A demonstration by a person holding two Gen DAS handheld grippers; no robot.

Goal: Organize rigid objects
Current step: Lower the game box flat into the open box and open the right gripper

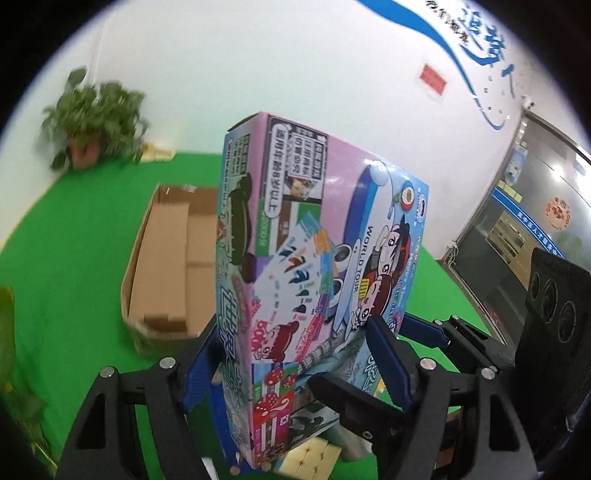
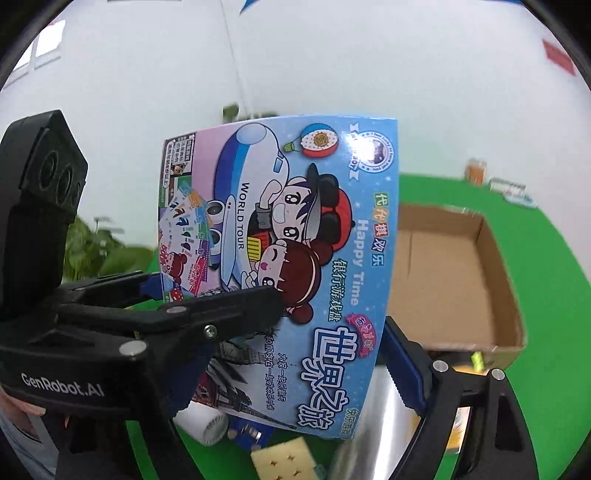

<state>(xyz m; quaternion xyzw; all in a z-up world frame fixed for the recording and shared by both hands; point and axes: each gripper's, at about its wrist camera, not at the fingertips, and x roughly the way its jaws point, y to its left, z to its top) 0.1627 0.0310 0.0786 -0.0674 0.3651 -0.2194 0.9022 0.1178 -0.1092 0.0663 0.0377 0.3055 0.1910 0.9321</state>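
both tools (image 1: pixel 295 354) (image 2: pixel 328 354) grip game box (image 1: pixel 317 258).

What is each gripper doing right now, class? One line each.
Left gripper: shut on the game box.
Right gripper: shut on the same game box.

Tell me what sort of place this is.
Probably an office or lab set up for recording: a green-covered table, a white wall with blue lettering, a potted plant and a glass door with notices.
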